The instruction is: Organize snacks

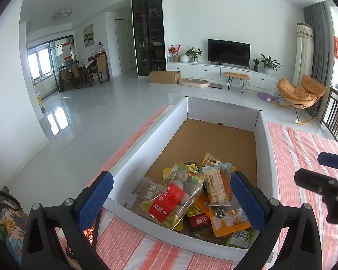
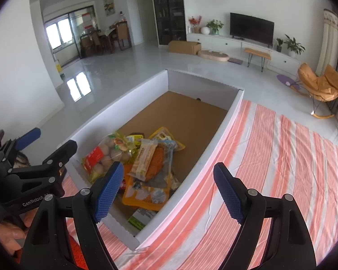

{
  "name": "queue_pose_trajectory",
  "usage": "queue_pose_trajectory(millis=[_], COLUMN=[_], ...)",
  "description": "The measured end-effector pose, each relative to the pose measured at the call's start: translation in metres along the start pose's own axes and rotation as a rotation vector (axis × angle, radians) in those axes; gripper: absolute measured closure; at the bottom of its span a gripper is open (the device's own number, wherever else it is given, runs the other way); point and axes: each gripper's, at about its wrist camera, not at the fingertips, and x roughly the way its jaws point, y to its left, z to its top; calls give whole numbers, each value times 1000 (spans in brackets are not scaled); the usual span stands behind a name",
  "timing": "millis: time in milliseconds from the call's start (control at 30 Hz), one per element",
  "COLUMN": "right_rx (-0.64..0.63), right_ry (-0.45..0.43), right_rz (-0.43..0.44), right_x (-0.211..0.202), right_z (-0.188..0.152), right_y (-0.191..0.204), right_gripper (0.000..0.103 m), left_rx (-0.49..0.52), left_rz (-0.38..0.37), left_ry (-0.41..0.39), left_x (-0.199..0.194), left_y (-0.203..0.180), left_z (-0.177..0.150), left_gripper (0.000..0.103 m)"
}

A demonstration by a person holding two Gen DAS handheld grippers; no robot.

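We hold both grippers released and empty — left gripper (image 1: 171,193) directly above the snack packets (image 1: 187,193), right gripper (image 2: 169,191) over the box's (image 2: 115,110) right wall — since the packets already lie heaped at its near end.

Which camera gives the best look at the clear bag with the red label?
The left wrist view: the clear bag with the red label lies near, big and almost unblocked between the fingers. In the right wrist view the bag is smaller, off to the left, its lower edge behind a blue finger pad.

Lower snack packets (image 1: 216,234) partly buried.
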Motion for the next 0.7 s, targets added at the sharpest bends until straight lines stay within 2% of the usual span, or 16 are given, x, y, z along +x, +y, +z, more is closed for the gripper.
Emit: queue_pose_trajectory(millis=[433,700], right_rx=[-34,-49], right_ry=[36,58], right_rz=[-4,-13], right_x=[8,12], right_z=[-10,-11], right_y=[11,18], right_gripper=[19,19], left_rx=[53,44], left_rz=[67,36], left_ry=[-15,12], left_x=[-1,2], left_y=[-4,0], left_z=[-2,-4], left_gripper=[0,0])
